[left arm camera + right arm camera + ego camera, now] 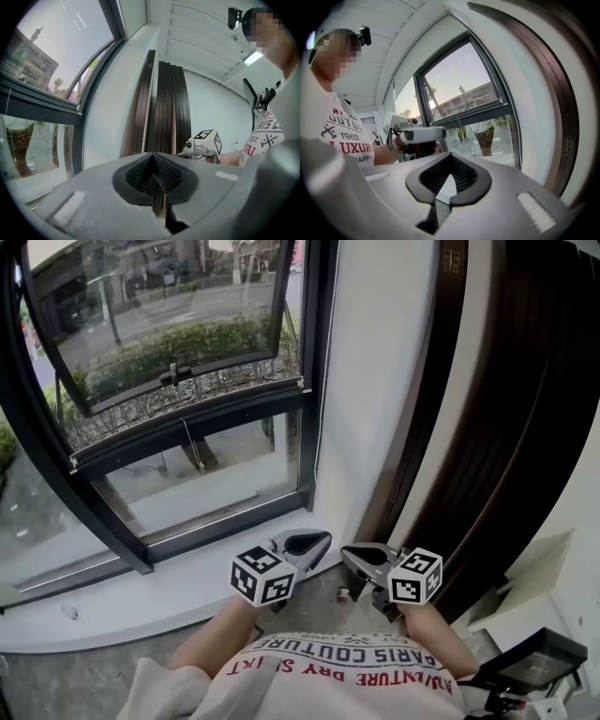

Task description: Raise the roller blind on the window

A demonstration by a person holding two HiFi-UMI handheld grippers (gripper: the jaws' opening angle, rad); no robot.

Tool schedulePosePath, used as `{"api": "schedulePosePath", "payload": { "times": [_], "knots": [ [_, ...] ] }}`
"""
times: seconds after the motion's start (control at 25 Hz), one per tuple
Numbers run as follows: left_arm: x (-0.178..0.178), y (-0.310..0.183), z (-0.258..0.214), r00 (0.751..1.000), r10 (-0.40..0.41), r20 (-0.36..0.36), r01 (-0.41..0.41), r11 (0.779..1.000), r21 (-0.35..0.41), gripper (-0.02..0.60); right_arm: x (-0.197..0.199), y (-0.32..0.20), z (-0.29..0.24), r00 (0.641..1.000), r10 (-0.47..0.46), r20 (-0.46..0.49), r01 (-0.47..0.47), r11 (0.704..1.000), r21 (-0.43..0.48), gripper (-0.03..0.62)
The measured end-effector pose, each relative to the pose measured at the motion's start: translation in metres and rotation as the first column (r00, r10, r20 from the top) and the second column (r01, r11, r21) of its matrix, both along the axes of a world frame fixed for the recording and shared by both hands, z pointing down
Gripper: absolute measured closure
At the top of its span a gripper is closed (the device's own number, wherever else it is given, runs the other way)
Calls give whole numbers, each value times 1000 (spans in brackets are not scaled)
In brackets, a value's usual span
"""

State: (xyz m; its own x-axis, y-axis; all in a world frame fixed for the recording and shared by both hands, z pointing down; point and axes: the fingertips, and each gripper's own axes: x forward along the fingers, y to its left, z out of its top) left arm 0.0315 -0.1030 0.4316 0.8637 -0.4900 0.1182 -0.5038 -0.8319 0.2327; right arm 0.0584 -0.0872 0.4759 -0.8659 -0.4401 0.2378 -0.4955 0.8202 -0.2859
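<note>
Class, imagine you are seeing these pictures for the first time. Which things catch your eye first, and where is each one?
The big dark-framed window fills the upper left of the head view, with its upper pane tilted open. Low in the middle, below the window, the left gripper and right gripper sit with their tips near each other, both shut and empty. Dark wood panels run down the right side.

Window (169,343) lies left, panels (506,427) right, with left tool (322,540) beside right tool (349,555) below.
</note>
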Motion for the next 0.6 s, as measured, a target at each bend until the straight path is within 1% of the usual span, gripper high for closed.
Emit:
{"api": "schedulePosePath", "payload": {
  "times": [0.12, 0.24, 0.44, 0.6],
  "knots": [
    [10, 47, 2, 999, -9, 31, 8, 1000, 4, 580, 7, 44, -2, 1000, -16, 0, 16, 1000, 2, 589],
    [12, 92, 8, 999, -32, 43, 33, 999, -11, 580, 10, 87, 3, 999, -44, 1, 44, 999, -6, 589],
    [24, 160, 21, 997, -46, 60, 48, 998, -30, 580, 26, 145, -2, 997, -59, 45, 59, 998, 3, 589],
    [31, 202, 26, 995, -58, 78, 61, 997, -36, 580, 26, 187, -4, 994, -90, 67, 90, 996, 2, 589]
  ]
}}
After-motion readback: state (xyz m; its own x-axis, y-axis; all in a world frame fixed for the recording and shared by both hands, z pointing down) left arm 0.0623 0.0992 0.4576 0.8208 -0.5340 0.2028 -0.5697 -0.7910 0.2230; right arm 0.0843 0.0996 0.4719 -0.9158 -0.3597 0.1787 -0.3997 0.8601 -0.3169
